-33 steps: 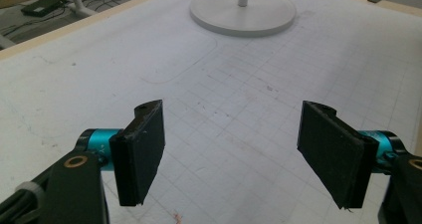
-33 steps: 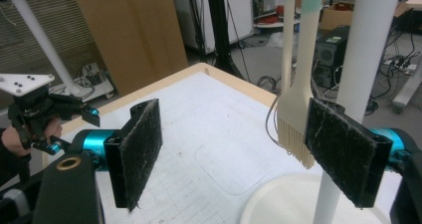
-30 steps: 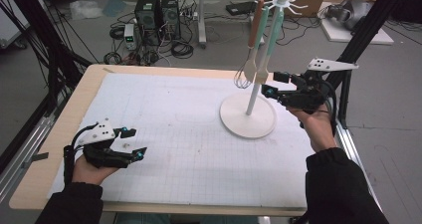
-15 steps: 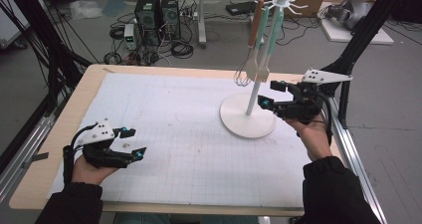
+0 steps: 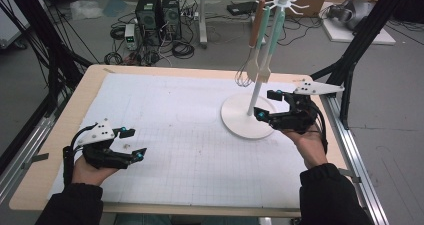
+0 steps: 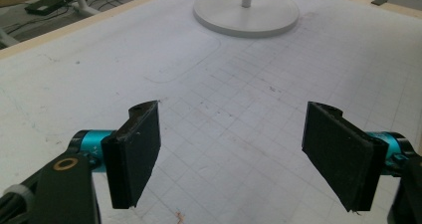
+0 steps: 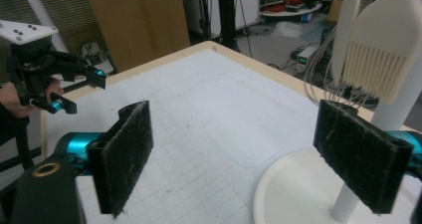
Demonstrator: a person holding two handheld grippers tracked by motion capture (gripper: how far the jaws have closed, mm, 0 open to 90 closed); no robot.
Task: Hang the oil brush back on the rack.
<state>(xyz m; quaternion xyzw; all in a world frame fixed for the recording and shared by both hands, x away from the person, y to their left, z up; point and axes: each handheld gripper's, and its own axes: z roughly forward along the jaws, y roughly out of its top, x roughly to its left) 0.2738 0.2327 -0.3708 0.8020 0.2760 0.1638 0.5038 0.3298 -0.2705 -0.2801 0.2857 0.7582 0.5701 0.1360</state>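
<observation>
A white utensil stand [image 5: 240, 122] rises from a round base at the table's right. A whisk [image 5: 245, 75] and a pale brush [image 5: 264, 72] with a mint handle hang from its top hooks. My right gripper [image 5: 266, 104] hovers low beside the base, on its right, pointing at the pole. Its jaws have just been opening and hold nothing. The right gripper view has the brush [image 7: 383, 50] and whisk wires [image 7: 323, 79] above the jaws [image 7: 239, 159]. My left gripper [image 5: 136, 142] rests near the front left, open and empty, aimed across the mat at the stand [image 6: 246, 15].
A white gridded mat [image 5: 175, 115] covers the wooden table [image 5: 40, 180]. Black frame posts [image 5: 360, 45] stand at both sides. Computers and cables [image 5: 160, 15] lie on the floor beyond the far edge. The mat between the two hands is bare.
My right gripper has sunk from beside the pole to just above the stand's base, and its jaws stand wider. The left hand has not moved.
</observation>
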